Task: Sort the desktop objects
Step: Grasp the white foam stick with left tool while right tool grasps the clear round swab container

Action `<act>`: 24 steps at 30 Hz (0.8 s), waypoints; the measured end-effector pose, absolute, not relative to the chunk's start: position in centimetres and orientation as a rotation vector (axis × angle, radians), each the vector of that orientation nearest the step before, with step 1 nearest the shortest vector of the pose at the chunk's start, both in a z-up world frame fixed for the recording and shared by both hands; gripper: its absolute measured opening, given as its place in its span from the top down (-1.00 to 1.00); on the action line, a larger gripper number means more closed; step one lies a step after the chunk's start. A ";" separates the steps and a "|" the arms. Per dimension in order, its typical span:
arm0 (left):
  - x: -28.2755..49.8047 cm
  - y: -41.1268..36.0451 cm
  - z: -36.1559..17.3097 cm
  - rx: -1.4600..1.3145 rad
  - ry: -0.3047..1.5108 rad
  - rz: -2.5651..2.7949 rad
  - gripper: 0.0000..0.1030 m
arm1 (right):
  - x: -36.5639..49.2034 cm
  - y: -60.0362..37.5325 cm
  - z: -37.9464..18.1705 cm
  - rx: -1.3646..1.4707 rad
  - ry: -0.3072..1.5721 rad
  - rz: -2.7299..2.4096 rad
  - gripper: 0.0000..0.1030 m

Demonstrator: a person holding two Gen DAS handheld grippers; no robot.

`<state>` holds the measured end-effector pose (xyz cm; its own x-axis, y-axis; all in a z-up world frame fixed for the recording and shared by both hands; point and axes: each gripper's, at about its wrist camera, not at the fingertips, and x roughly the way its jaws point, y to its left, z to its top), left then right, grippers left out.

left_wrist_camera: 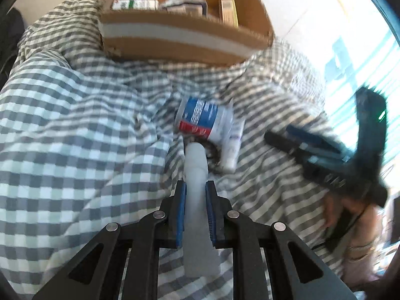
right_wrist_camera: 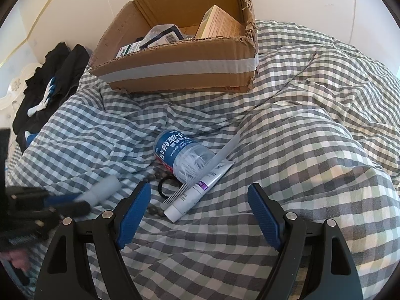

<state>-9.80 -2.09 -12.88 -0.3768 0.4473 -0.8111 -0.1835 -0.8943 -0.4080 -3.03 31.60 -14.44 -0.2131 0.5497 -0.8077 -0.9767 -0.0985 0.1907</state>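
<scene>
1. Left gripper point(left_wrist_camera: 196, 195): I am clamping a pale tube point(left_wrist_camera: 197, 175) lengthwise, raised off the checked bedding point(left_wrist_camera: 75, 125), presumably bound for the cardboard box point(right_wrist_camera: 175, 70).
2. Bottle point(right_wrist_camera: 180, 155), comb point(right_wrist_camera: 200, 175), white tube point(right_wrist_camera: 195, 192): lying clustered, unsorted.
3. Right gripper point(right_wrist_camera: 200, 215): I am holding it spread wide, empty, waiting above them.
</scene>
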 end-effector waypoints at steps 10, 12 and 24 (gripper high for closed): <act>-10.8 -4.0 -13.1 -1.474 -0.355 2.334 0.69 | -3.6 32.2 -14.5 -0.712 0.853 1.607 -0.55; -11.1 -3.9 -13.5 -1.489 -0.347 2.338 0.69 | -4.1 32.9 -14.2 -0.722 0.828 1.650 -0.55; -14.2 -5.0 -10.3 -1.397 -0.373 2.445 0.73 | -10.8 40.2 -18.0 -1.219 0.559 1.811 -0.55</act>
<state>-14.23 -4.96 -10.29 -0.4821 0.3815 -0.7887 -0.1292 -0.9214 -0.3666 -10.78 40.25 -17.95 -0.1532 0.4047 -0.9015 -0.8425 -0.5303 -0.0948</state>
